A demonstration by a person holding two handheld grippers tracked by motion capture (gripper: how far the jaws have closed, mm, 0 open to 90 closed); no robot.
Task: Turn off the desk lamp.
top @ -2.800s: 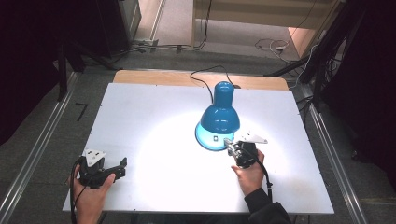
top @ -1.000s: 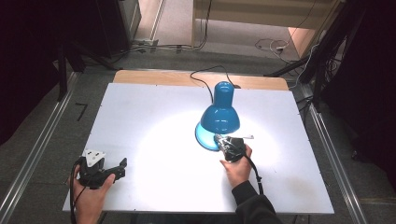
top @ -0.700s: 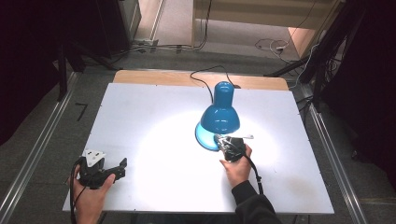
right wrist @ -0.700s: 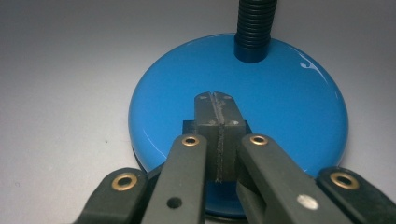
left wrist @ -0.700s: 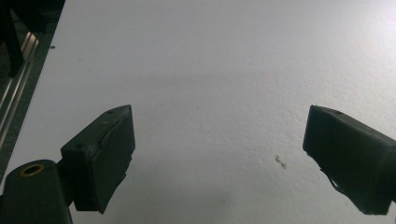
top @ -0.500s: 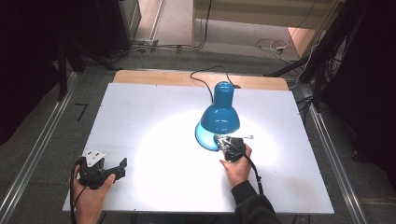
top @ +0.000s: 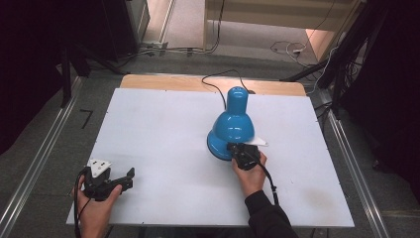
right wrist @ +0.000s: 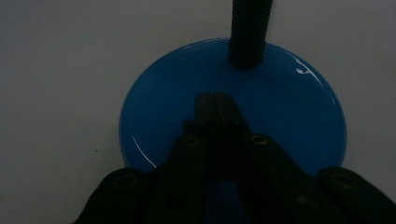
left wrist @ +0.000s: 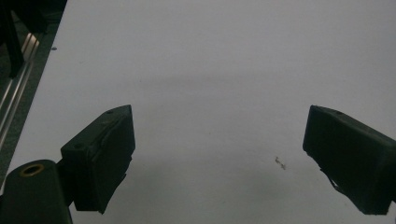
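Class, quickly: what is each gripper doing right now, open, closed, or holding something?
Left gripper: open, jaws wide apart over the bare white table, holding nothing.
Right gripper: closed, tips over the blue lamp base; nothing visibly held.

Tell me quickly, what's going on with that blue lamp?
Right gripper shut, tips over lamp base. Left gripper open, idle near table corner. Lamp unlit. Nothing blocking.

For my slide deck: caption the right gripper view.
Shut right gripper poised over the blue lamp base, below its black flexible neck.
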